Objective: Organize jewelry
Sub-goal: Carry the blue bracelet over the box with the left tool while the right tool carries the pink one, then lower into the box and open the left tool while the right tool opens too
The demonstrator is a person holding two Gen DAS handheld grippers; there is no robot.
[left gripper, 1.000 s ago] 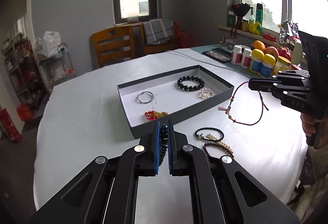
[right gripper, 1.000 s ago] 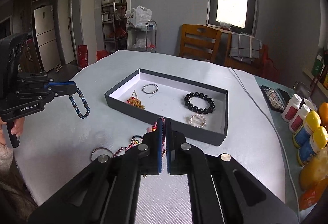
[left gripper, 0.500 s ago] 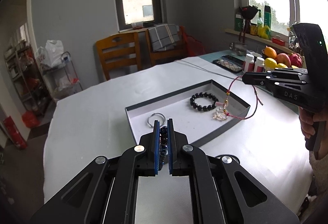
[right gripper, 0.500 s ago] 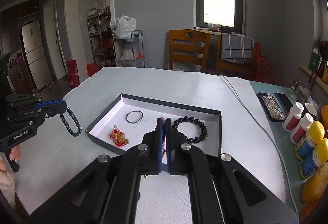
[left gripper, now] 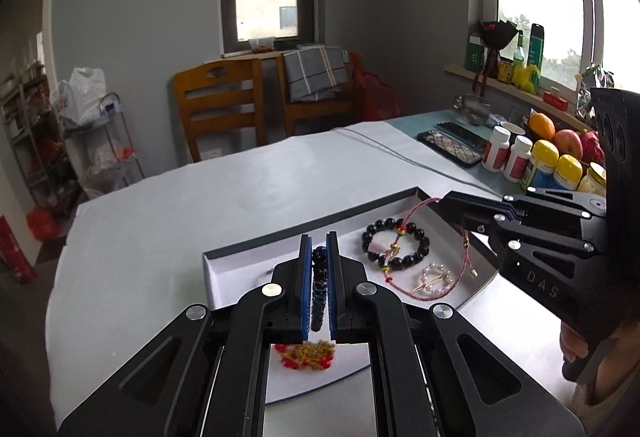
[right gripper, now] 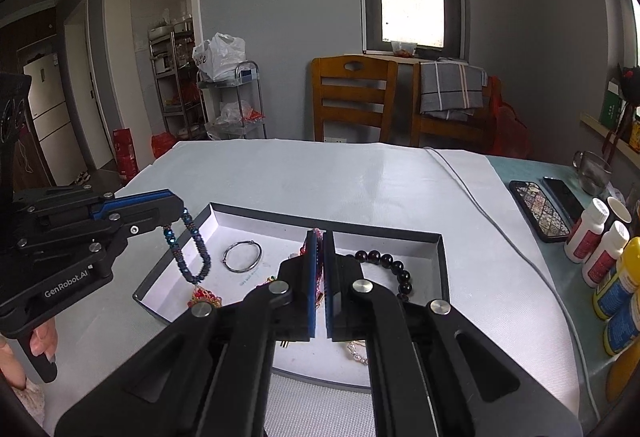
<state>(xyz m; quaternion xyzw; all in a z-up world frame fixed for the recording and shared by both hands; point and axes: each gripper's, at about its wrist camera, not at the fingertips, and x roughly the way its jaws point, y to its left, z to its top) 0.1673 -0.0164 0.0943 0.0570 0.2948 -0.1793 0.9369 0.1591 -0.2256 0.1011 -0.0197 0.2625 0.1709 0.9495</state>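
A dark shallow box (right gripper: 439, 249) with a white floor lies on the table; it also shows in the left wrist view (left gripper: 280, 241). In it lie a black bead bracelet (left gripper: 416, 257), a silver ring bangle (right gripper: 242, 256), a red-gold piece (left gripper: 308, 355) and a pearl clip (left gripper: 434, 277). My left gripper (left gripper: 319, 249) is shut on a blue bead bracelet (right gripper: 192, 257) that hangs over the box's left end. My right gripper (right gripper: 319, 237) is shut on a pink cord bracelet (left gripper: 400, 233), which droops onto the box floor.
Pill bottles (right gripper: 600, 241), yellow-capped jars (left gripper: 554, 163), fruit (left gripper: 560, 137) and two phones (right gripper: 548, 205) stand at the table's right side. A grey cable (right gripper: 500, 221) runs past the box. Wooden chairs (right gripper: 352, 97) stand behind the table.
Both grippers have moved forward and lower over the box. The pink cord now lies partly on the box floor and the blue bracelet hangs over the box's left end.
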